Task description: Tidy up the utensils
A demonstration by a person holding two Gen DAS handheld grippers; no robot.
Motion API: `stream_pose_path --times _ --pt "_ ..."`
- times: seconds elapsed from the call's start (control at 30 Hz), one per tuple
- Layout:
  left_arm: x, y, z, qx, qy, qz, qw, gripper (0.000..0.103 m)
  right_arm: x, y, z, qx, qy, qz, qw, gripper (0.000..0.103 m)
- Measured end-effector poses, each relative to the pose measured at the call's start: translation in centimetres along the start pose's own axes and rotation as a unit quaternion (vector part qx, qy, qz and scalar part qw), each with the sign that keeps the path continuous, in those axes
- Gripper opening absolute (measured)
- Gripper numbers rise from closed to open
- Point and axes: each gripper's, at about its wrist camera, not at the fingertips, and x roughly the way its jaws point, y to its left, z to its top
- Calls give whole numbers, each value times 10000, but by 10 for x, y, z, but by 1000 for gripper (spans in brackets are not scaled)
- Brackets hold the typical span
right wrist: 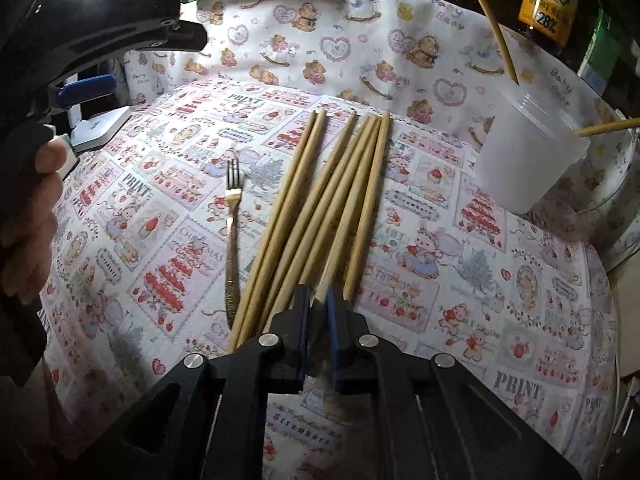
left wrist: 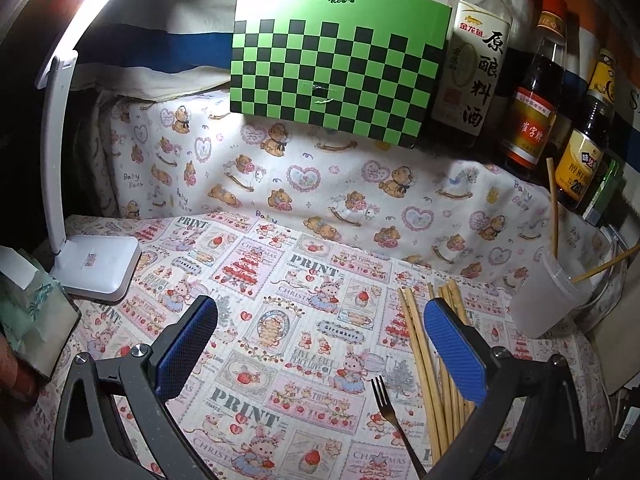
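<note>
Several bamboo chopsticks point(right wrist: 320, 208) lie side by side on the printed cloth, with a small metal fork point(right wrist: 233, 232) to their left. My right gripper point(right wrist: 320, 308) is shut on the near end of one chopstick point(right wrist: 352, 208), which rests among the others. A translucent plastic cup point(right wrist: 528, 152) stands at the right with two chopsticks point(right wrist: 496, 28) leaning in it. My left gripper point(left wrist: 320, 320) is open and empty above the cloth; the chopsticks point(left wrist: 424, 364), fork point(left wrist: 390, 416) and cup point(left wrist: 548, 296) lie to its right.
A white desk lamp point(left wrist: 100, 268) stands at the left. A green checkered board point(left wrist: 336, 64) leans at the back beside sauce bottles point(left wrist: 532, 92). A glass bowl point(right wrist: 616, 184) sits behind the cup. The left gripper point(right wrist: 92, 88) shows at the right wrist view's left edge.
</note>
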Motion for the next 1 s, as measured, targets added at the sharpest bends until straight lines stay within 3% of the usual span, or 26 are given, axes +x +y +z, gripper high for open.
stream_pose_path --times 0.1,0.33,0.43,0.57,0.67,0.77,0.9,0.97,1.0 --pt "2 0 0 16 12 34 10000 102 4 -4 0 -3 64 -260 9996 8" --pt "4 4 1 -47 26 85 9999 102 5 -15 3 178 58 -141 9997 9" --pt "4 7 2 -108 32 76 9999 102 -3 -17 4 255 -313 -345 9986 8" --pt "5 10 2 -142 17 89 9999 102 -33 -29 7 538 -973 -172 9937 8" --pt "7 8 1 -116 37 104 9999 102 -62 -39 6 771 -1738 -322 9812 8" --pt "9 5 -1 -67 78 105 9999 102 -94 -36 2 730 -2710 -978 9548 8" --pt "15 0 -6 6 225 -2 9997 102 -120 -40 -5 870 -3375 -681 9348 8" --pt "20 -5 -8 176 329 48 9993 99 -129 -40 -9 913 -3708 -905 9198 8" --pt "23 -8 -10 237 448 -51 9987 90 -132 -40 -10 925 -3823 -1006 9139 8"
